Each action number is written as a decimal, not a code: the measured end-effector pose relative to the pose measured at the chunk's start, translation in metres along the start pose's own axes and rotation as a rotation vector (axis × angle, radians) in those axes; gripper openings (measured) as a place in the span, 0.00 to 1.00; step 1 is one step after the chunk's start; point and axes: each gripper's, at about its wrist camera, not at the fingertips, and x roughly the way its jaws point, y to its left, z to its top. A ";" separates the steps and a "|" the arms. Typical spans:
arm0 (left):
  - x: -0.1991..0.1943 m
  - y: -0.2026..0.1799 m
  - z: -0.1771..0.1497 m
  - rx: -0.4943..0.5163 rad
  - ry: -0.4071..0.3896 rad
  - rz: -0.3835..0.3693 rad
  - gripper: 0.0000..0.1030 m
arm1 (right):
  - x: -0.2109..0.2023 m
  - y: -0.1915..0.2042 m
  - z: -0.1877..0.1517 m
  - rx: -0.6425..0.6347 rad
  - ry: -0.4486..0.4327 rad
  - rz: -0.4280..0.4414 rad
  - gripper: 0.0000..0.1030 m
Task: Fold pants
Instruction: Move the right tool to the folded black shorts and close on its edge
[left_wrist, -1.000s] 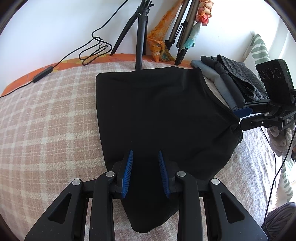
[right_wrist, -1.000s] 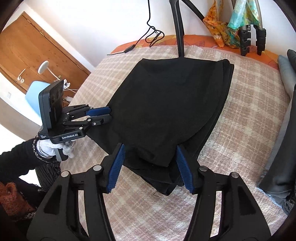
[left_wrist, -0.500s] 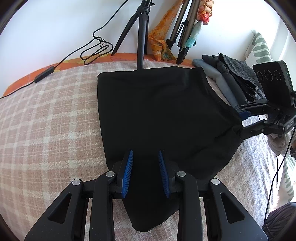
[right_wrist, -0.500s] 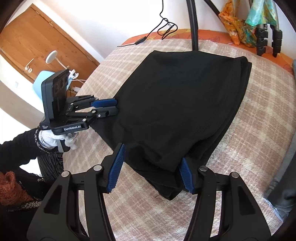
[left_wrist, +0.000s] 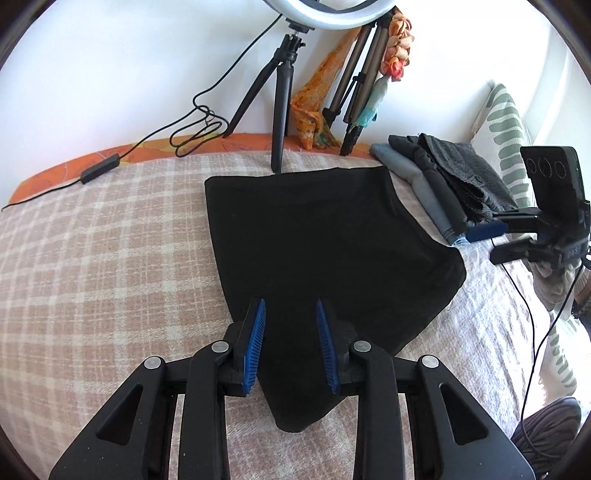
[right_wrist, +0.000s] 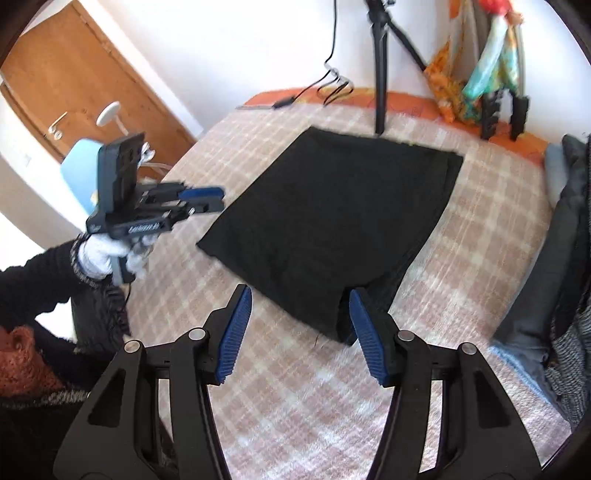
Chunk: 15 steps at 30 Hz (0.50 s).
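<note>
Although the checked blanket (left_wrist: 92, 258) covering the bed takes up most of both views, the thing that matters lies in the middle of it: the black pants (left_wrist: 317, 251), folded over into a compact, roughly trapezoidal stack with the far edge straight and a narrower flap trailing toward the near side. In the right wrist view the layers show at the right-hand edge, so at least one fold looks done, and the cloth lies flat and free of either tool. To the right, against a striped pillow (left_wrist: 502, 136), sits a pile of folded clothes (left_wrist: 443, 177) in grey and dark tones, which suggests where finished items go. The left gripper (left_wrist: 290, 345) hangs over the near flap with its blue pads spread and nothing between them; in the right wrist view it looks lifted just off the left edge of the pants. The right gripper (right_wrist: 297, 330) is likewise spread wide and empty, above the near corner. I judge the fold nearly complete: perhaps one more halving of the trailing flap, or a move to the pile, remains.
</note>
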 end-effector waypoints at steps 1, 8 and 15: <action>0.001 -0.002 0.001 0.013 0.003 -0.014 0.26 | -0.001 0.001 0.004 0.010 -0.039 -0.037 0.57; 0.026 -0.014 -0.015 0.084 0.101 -0.081 0.26 | 0.044 0.020 0.020 -0.047 -0.030 -0.145 0.48; 0.016 -0.022 -0.031 0.233 0.133 -0.044 0.26 | 0.060 -0.020 0.006 0.048 0.059 -0.284 0.48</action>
